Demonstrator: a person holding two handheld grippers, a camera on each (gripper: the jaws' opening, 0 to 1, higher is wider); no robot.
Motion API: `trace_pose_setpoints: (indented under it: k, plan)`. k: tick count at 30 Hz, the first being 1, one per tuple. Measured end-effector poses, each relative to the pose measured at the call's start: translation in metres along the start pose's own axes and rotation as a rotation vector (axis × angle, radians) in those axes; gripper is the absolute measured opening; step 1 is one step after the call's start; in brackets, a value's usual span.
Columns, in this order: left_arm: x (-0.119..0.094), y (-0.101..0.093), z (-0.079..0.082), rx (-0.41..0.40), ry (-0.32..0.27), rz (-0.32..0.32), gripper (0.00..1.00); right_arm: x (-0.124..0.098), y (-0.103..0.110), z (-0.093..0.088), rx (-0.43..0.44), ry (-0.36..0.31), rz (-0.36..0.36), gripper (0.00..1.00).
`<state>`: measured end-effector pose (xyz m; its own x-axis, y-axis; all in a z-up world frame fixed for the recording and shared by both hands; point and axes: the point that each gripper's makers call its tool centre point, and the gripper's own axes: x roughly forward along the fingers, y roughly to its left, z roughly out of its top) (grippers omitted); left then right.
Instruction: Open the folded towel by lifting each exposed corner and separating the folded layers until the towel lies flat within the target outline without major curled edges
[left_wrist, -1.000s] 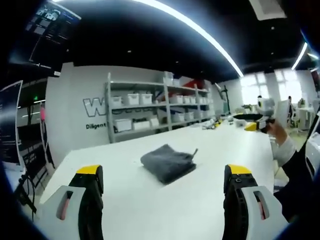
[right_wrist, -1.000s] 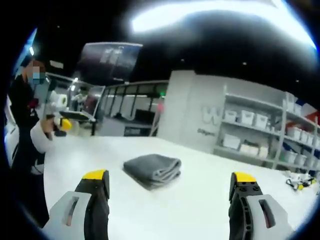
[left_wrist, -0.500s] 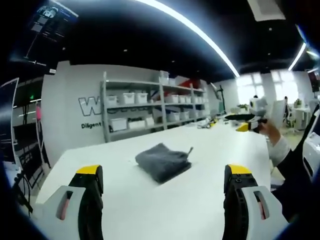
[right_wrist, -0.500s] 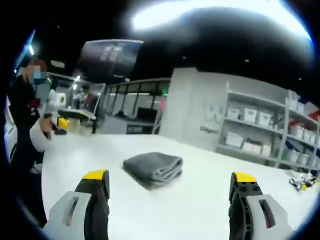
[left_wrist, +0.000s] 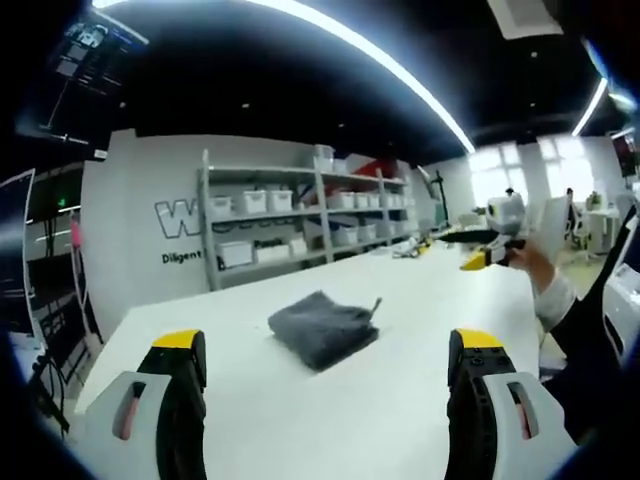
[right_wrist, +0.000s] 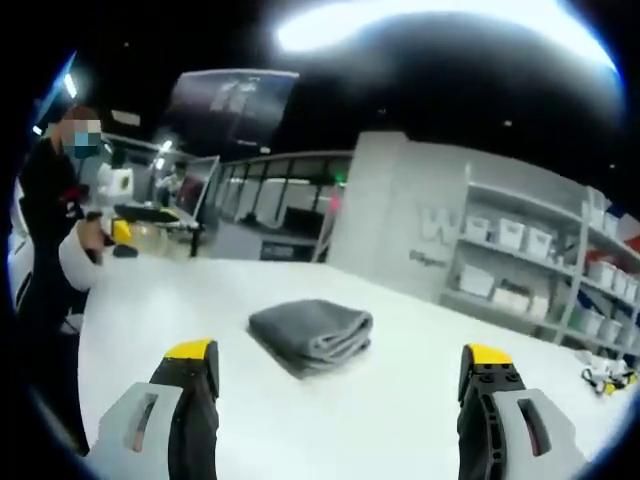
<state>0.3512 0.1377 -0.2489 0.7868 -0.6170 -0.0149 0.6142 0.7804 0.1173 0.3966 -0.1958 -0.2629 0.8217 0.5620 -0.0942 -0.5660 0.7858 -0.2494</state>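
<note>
Lying folded, grey towel (left_wrist: 324, 329) on white table (left_wrist: 400, 300).

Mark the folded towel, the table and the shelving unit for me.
folded grey towel (left_wrist: 324, 329), left gripper view, top fold.
white table (right_wrist: 400, 420), right gripper view, bare surface near the jaws.
shelving unit (left_wrist: 300, 225), left gripper view, middle shelf.

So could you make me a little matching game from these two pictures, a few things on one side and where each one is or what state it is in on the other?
Things:
1. towel
2. left gripper
3. shelving unit
4. table

Place or state:
A. against the far wall, holding white bins
B. folded, lying on the table
C. jaws apart, holding nothing
D. white, with the towel on it

Pairs: 1-B, 2-C, 3-A, 4-D
</note>
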Motion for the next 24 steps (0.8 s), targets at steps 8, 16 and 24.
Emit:
trace_pose_setpoints:
  k: [8, 16, 24]
  plan:
    - [-0.003, 0.000, 0.003, -0.001, -0.009, -0.002, 1.00, 0.006, 0.002, 0.006, 0.007, -0.008, 0.010, 1.00]
    - [-0.011, 0.002, 0.009, 0.002, -0.026, 0.007, 1.00, 0.021, 0.002, 0.005, -0.015, 0.009, 0.034, 1.00]
    - [-0.006, -0.003, 0.002, 0.000, -0.004, -0.002, 1.00, 0.036, 0.000, 0.001, -0.015, 0.028, 0.052, 1.00]
